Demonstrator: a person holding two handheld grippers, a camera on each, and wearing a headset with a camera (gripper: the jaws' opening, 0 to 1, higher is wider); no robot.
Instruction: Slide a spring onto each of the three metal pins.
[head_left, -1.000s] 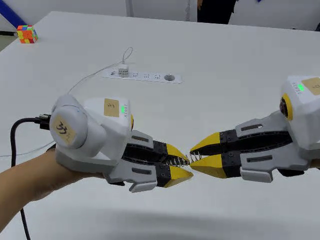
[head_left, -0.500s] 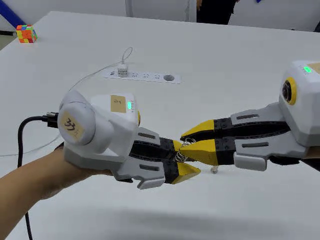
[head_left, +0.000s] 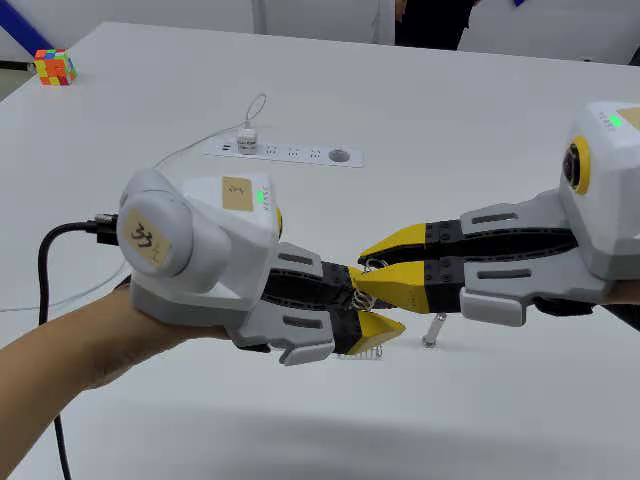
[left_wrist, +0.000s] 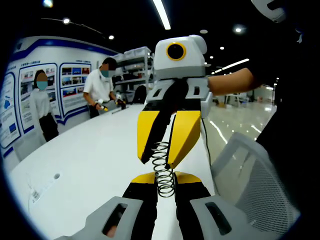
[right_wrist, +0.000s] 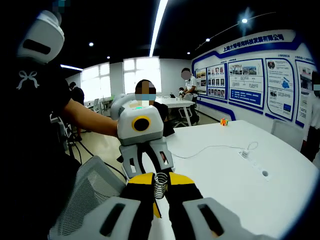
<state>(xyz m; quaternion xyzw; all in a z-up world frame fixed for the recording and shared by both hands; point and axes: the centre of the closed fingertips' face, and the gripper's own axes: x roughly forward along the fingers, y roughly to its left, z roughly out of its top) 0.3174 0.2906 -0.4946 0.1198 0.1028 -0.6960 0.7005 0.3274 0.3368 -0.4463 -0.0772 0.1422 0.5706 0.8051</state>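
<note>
- L tongs: your left gripper (left_wrist: 162, 182) has its jaws nearly together. They pinch the lower end of the spring (left_wrist: 162, 167), and the coil stands out from the tips toward 12 o'clock in the left gripper view.
- R tongs: the right gripper (right_wrist: 160, 183) meets it nose to nose, jaws in a narrow V w/ the other end of the spring between them. Whether they really press the coil or are just beside it, I cannot tell.
- Where it is: the spring is in the air above the table (head_left: 450, 120), bridged between both sets of tips, approx. at the centre of the head view.
- A second spring (head_left: 362, 352) lies on the table at 6 o'clock from the tips, just under the left jaws.
- A metal pin (head_left: 434, 331) is near, at about 4 o'clock. It looks tilted, but it is too small to be sure.
- Handling, my judgement: very light, thin wire, soft along its length. It probably bends sideways easily and can jump away if you squeeze it at an angle. Smooth wire vs. smooth pads is probably slippery.
- Where to hold: take it across the coils near one end w/ light pressure, and leave the other end and the bore free for the pin. Do not press it end to end, as it will likely buckle.
- The pin is probably stiff and also light, so hold it by one end and keep the shaft free.
</note>
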